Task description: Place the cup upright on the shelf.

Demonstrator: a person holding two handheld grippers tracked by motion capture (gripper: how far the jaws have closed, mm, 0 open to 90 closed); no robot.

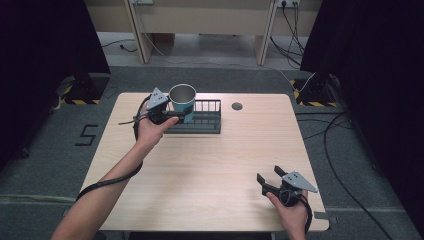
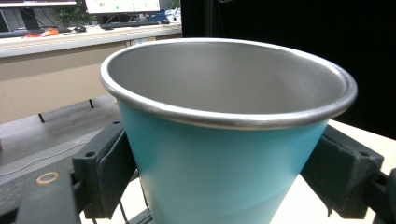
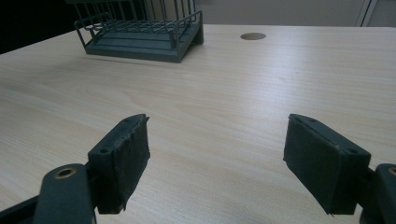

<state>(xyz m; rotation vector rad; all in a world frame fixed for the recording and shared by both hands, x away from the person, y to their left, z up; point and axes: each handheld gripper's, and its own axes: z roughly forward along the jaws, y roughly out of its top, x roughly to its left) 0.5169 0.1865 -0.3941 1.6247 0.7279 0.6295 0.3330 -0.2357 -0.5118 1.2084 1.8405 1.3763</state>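
**A:** At the far side of the table [image 1: 210, 170], we are watching the left gripper [image 1: 170, 116] clamping a teal metal cup [image 1: 183, 102] by its wall, one pad [image 2: 109, 172] pressed to each side just under the rolled steel rim. Why there?

**B:** We are judging that a grip low on the wall keeps the cup upright and its mouth open to the ceiling. From the left gripper view, the cup [image 2: 219, 158] is sitting squarely between the jaws, touching both.

**A:** And where is the cup relative to that claw's surroundings?

**B:** It is hanging over the left end of the dark wire rack [image 1: 200, 117], which lies just ahead of and beneath the claw. Whether the base is resting on the rack's floor or riding just above it, we cannot tell.

**A:** The other hand?

**B:** The right gripper [image 1: 270, 179] is waiting near the person's edge of the table, well apart from the cup, jaws spread wide and holding nothing. In the right gripper view we are seeing bare wood between them, with the rack [image 3: 140, 35] far ahead and to the claw's left, and a round cable hole [image 3: 253, 36] straight beyond.

**A:** Why parked so far back?

**B:** We are reading it as standing clear, leaving one hand to manage the cup.
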